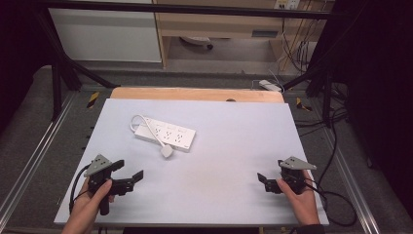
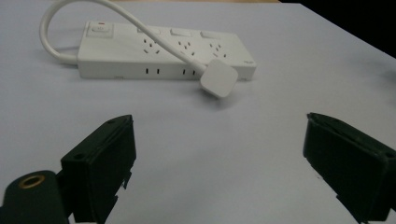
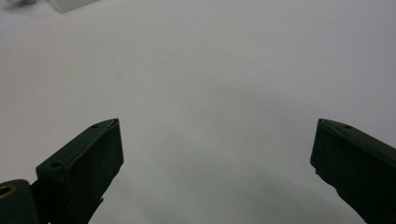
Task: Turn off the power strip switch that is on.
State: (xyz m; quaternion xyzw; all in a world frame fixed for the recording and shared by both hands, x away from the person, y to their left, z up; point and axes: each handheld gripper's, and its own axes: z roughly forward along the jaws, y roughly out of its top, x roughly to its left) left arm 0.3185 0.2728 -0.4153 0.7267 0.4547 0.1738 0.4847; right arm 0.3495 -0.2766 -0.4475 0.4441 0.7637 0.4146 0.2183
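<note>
Resting on table [image 1: 234, 146], power strip [image 1: 168, 132], plug [image 1: 166, 151] face hidden, left claw [image 1: 129, 170] apart, right claw [image 1: 267, 181] apart.

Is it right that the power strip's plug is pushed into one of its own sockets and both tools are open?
Not quite. The plug isn't in a socket: it lies loose at the strip's front edge, its cord looped over the top, as the left gripper view shows. The rest holds: left tool and right tool are both open.
</note>
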